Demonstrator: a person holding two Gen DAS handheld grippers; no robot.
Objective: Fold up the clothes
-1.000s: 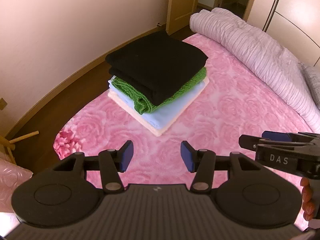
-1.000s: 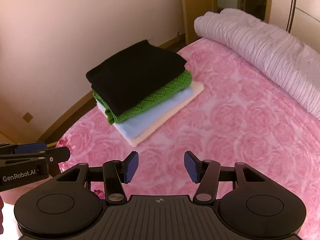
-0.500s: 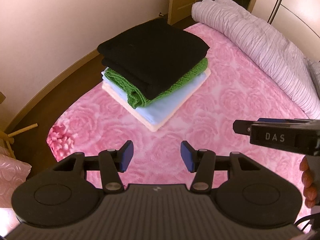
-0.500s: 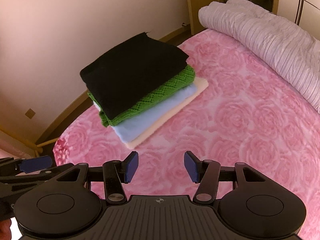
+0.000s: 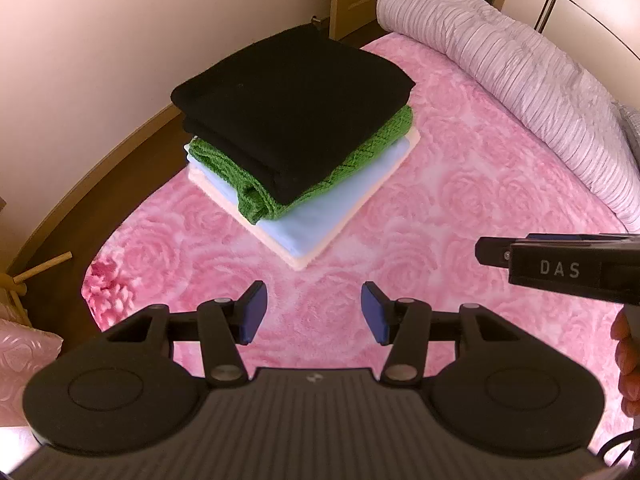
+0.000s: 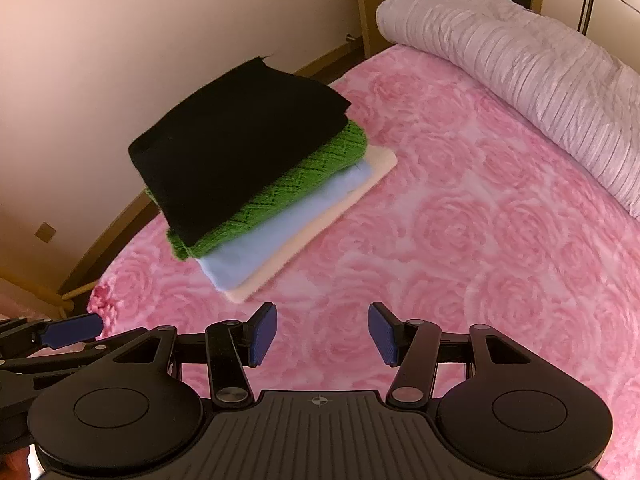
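The left claw [image 5: 313, 312] is hovering with its blue pads spread apart, pinching nothing. The right claw [image 6: 322, 336] is hovering likewise, spread wide and holding nothing. Ahead of both claws, a stack of folded clothes [image 5: 296, 140] is sitting on the pink rose-patterned bed [image 5: 460, 208]: black on top, then green knit, pale blue and cream. Farther ahead and right of the claws, a rolled lilac quilt [image 6: 520, 88] is lying along the bed.
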